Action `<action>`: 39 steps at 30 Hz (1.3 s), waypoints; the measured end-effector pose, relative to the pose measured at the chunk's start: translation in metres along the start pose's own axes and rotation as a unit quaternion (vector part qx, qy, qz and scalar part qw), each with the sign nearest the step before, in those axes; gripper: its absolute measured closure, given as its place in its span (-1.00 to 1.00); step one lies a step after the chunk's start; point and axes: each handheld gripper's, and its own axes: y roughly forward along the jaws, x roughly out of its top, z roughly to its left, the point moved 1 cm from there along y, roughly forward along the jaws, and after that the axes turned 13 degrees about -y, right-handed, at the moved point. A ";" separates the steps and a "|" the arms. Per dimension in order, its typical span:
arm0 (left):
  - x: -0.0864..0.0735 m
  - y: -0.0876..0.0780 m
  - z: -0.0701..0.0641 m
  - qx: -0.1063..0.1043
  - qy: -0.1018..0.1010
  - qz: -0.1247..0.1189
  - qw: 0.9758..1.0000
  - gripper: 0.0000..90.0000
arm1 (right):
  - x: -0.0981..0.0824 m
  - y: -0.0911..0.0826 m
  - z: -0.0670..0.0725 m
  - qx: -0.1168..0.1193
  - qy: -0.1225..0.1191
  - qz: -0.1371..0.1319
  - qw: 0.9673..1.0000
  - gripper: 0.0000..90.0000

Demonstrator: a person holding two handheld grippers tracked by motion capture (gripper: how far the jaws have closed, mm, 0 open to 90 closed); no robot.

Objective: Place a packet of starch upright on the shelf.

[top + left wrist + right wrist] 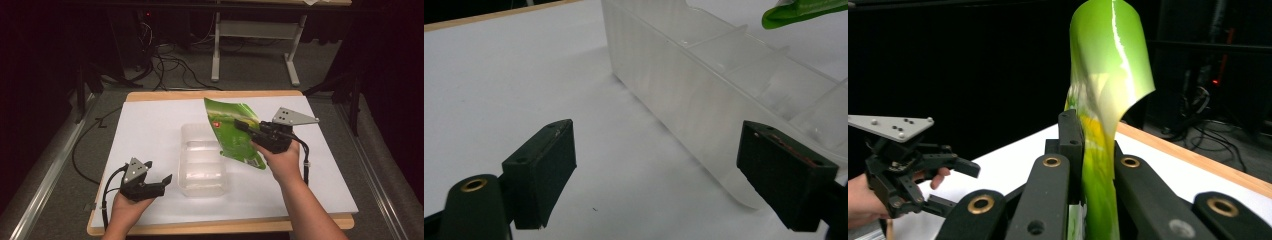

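clamping a green bag above the clear tray, the right gripper; left gripper gapes empty.

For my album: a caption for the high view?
Right hand-held gripper lifts a green bag above a clear tray.

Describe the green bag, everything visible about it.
The green bag is a flat, glossy pouch of thin foil-like film, with a small red mark and yellowish print. The right gripper is shut on it, holding it tilted in the air above the clear plastic tray; its free top curls over. Nothing else touches it.
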 end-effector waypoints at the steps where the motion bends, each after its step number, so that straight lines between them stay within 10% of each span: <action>1: 0.000 0.000 0.000 0.000 0.000 0.000 1.000 -0.63 | 0.001 0.003 0.001 0.006 0.001 -0.001 1.000 0.98; 39: -0.001 -0.001 0.003 0.003 -0.002 -0.002 1.000 -0.63 | -0.018 0.104 0.023 0.104 -0.005 0.021 0.994 0.98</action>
